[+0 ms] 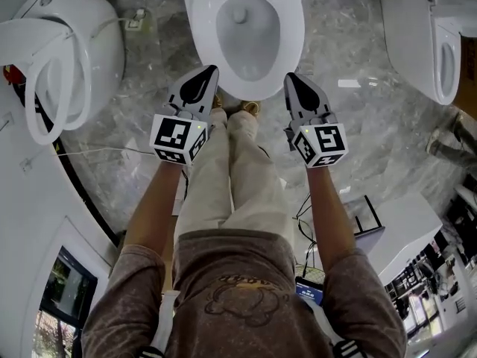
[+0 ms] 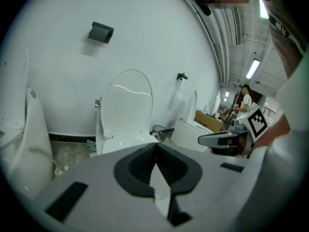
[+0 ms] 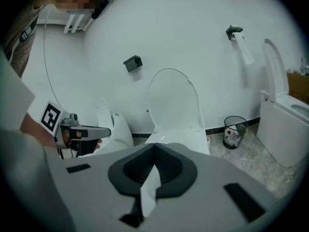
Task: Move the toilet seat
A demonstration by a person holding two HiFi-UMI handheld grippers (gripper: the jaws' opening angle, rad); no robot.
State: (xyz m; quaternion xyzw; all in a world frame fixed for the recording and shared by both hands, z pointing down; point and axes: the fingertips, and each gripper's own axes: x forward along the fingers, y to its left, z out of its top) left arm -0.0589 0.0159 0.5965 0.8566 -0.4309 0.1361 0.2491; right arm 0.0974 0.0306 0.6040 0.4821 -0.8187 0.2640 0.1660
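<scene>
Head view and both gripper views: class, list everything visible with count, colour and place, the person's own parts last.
Toilets: three, white, in a row by the wall; middle one straight ahead.
Floor: one, grey marble, underfoot.
Waste bin: one, black mesh, on floor right of middle toilet.
Paper holder: one, dark, on wall above the bin.
Wall bracket: one, dark, on wall above-left of middle toilet.
Cardboard box: one, brown, behind the right-hand toilet.
Trousers: one pair, beige, facing middle toilet.
Left claw: one, grey-black, shut, empty, near middle toilet's front rim.
Right claw: one, grey-black, shut, empty, near middle toilet's front rim.
</scene>
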